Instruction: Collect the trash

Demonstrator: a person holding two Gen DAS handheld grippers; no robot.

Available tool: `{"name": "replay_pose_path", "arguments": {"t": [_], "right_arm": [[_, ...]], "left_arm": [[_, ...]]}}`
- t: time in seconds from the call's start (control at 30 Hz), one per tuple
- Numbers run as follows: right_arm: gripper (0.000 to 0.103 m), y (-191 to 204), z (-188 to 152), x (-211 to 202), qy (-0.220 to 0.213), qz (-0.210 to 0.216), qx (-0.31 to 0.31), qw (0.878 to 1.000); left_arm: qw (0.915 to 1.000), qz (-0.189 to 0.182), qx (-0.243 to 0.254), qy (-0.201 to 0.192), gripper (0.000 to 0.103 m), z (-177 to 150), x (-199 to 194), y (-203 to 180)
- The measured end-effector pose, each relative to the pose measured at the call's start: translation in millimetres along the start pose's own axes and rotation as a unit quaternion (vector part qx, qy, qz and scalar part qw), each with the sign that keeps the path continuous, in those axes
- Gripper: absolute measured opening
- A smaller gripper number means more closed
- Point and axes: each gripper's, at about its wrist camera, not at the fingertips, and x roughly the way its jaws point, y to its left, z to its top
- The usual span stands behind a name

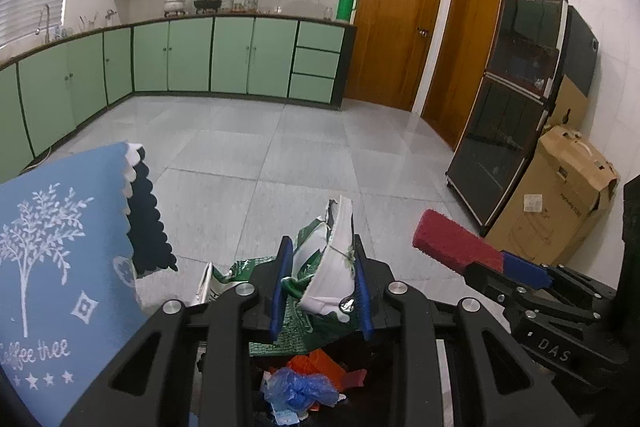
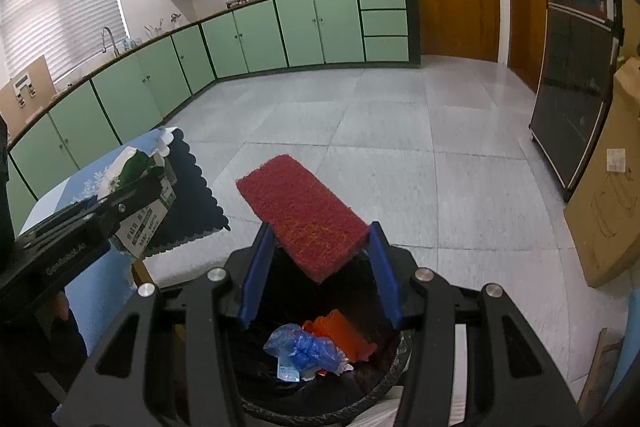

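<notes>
My left gripper [image 1: 322,291] is shut on a crumpled green and white carton [image 1: 328,267] and holds it above a black-lined trash bin [image 1: 360,359]. The carton also shows in the right wrist view [image 2: 140,187]. My right gripper [image 2: 318,267] is shut on a red scouring pad [image 2: 304,211] over the bin's rim [image 2: 400,359]; the pad also shows in the left wrist view [image 1: 456,241]. In the bin lie a blue plastic bag [image 2: 304,347] and orange scraps [image 2: 344,335].
A table with a blue "Coffee tree" cloth [image 1: 60,267] stands at the left. A cardboard box [image 1: 556,203] and a dark glass cabinet [image 1: 516,95] stand at the right. Green kitchen cabinets [image 1: 224,55] line the far wall, past grey floor tiles [image 1: 280,155].
</notes>
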Motion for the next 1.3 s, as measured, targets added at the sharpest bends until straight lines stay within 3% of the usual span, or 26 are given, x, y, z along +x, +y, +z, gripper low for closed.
{"name": "replay_pose_path", "arguments": {"t": [0.2,0.27,0.37,0.6,0.93,1.3], "right_arm": [[0.051,-2.2,-0.6,15.9,0.018,-0.013,-0.001,1.000],[0.060,-2.6,-2.1,20.8,0.026,-0.018,-0.002,1.000],[0.061,-4.5,-5.6,22.9,0.029,-0.025,-0.001,0.999],[0.090,-4.4,-4.8,12.8,0.017,-0.037,0.007,0.999],[0.096,10.4,8.3,-18.4,0.016,0.002,0.017,1.000],[0.098,43.2,13.3,-75.2,0.001,0.038,-0.026,0.999]], "left_arm": [[0.9995,-0.005,-0.003,0.031,0.030,-5.4,15.5,1.7],[0.9995,-0.005,-0.005,0.032,0.050,-4.4,15.5,2.2],[0.9996,-0.006,-0.009,0.027,0.058,-3.7,12.0,4.1],[0.9996,0.007,-0.021,0.017,0.068,2.5,-3.3,16.6],[0.9989,0.036,-0.028,-0.004,0.095,10.1,-61.0,33.2],[0.9965,0.072,-0.041,-0.007,0.097,2.4,-122.4,37.6]]}}
